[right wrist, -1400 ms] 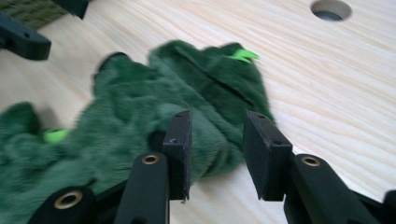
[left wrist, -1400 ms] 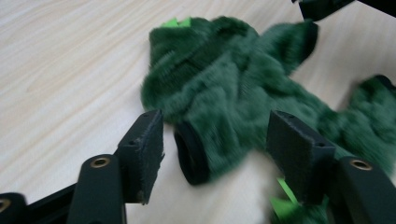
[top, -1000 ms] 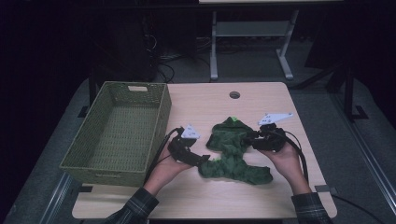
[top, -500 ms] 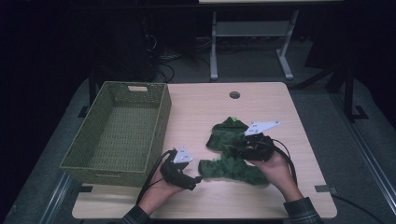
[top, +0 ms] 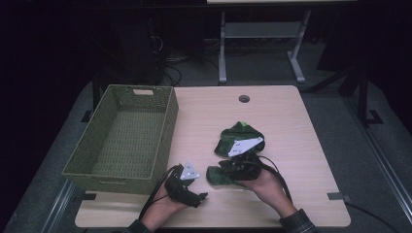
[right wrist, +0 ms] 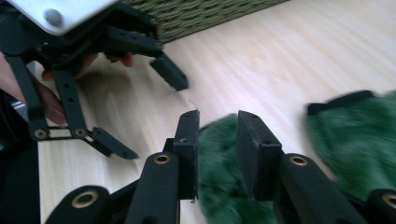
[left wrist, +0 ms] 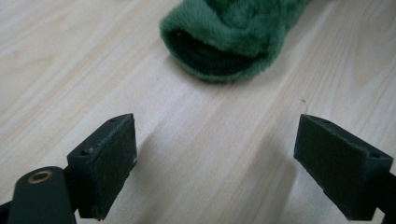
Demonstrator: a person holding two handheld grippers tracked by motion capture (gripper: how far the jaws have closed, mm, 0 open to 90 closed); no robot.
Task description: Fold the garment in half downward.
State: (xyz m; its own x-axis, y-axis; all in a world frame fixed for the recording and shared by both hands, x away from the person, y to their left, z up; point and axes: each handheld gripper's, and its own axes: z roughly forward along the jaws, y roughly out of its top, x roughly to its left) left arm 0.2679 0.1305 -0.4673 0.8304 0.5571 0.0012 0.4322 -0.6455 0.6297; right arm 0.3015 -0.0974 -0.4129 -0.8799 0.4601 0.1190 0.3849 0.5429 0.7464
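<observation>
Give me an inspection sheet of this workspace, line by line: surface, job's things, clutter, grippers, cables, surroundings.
Surface: light wood table with a round hole near its far edge.
Job's things: empty green woven basket at the left; two green furry slippers, far slipper and near slipper, right of centre.
Clutter: nothing seen.
Grippers: left gripper open, fingers wide apart above bare table, facing the near slipper; right gripper nearly closed over the near slipper, grip cannot be confirmed.
Cables: black cables trail from each gripper; more cables on the floor beyond the table.
Surroundings: dark room, grey stand behind the table.
</observation>
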